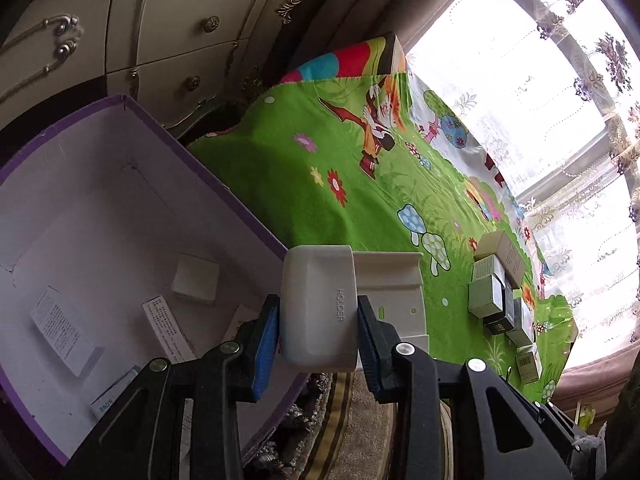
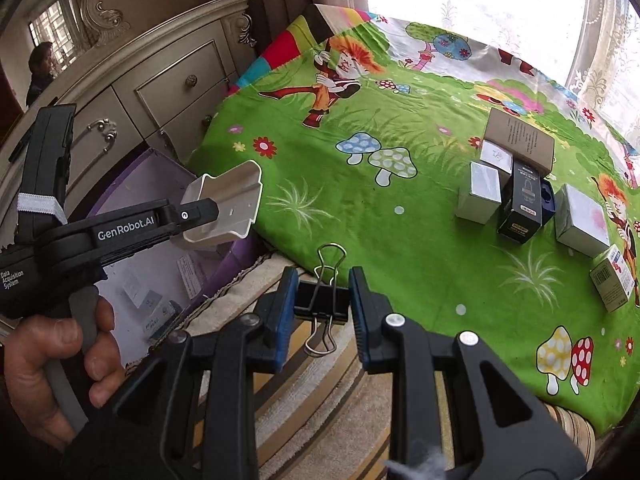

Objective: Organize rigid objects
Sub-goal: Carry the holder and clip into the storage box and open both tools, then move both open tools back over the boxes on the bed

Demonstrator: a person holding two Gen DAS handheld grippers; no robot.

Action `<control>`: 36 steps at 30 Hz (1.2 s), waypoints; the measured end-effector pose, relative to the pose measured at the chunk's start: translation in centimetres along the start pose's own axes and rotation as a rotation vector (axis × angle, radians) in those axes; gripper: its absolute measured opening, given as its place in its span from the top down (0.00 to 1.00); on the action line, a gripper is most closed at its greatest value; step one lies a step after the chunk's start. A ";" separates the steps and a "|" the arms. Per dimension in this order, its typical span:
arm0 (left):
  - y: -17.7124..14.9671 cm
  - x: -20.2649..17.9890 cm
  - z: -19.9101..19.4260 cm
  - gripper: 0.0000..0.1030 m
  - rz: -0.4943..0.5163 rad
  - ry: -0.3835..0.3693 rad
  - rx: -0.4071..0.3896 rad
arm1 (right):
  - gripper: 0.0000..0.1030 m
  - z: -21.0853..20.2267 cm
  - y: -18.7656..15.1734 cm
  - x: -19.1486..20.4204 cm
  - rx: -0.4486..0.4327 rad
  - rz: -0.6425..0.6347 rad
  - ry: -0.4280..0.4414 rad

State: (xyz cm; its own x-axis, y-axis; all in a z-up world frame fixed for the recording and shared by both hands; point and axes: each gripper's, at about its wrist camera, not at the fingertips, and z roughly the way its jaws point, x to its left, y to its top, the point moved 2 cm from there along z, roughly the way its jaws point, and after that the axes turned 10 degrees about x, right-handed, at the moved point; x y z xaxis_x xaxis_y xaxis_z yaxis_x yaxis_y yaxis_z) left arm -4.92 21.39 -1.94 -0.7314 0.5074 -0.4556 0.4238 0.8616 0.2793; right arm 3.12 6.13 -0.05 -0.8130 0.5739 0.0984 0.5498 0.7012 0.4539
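Left gripper (image 1: pixel 318 316) clamps the white holder (image 1: pixel 320 308) over the purple box (image 1: pixel 224 184) rim; right gripper (image 2: pixel 322 306) pinches a black binder clip (image 2: pixel 322 302), its lower handle half-hidden, beside that box.

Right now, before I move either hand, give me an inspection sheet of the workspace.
Surface: green cartoon-print cloth, bright window behind.
Job's things: white holder in the left hand-held gripper at the rim of the purple box; black binder clip in the right hand-held gripper; small boxes clustered at the cloth's right.
Clutter: a few flat packets inside the purple box.
Grippers: both shut on their loads.
Cables: nothing seen.
Surroundings: cream dresser, striped fabric below the cloth edge.
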 end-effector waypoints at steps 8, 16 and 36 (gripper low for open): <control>1.1 7.3 -2.2 0.63 -0.145 0.070 -0.055 | 0.71 1.6 1.1 7.2 0.023 -0.148 0.055; 0.5 12.9 -3.7 0.63 -0.265 0.113 -0.081 | 0.71 3.3 1.4 12.3 0.055 -0.251 0.096; 0.1 14.2 -3.7 0.42 -0.321 0.149 -0.076 | 0.39 4.0 1.6 13.5 0.069 -0.270 0.073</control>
State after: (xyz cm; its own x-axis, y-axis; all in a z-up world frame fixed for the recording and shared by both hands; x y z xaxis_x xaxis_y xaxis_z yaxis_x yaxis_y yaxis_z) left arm -17.26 28.67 -5.23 -0.8930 0.1987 -0.4037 0.1226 0.9707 0.2066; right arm -6.21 16.65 -1.55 -0.9421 0.3320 0.0471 0.3211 0.8530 0.4114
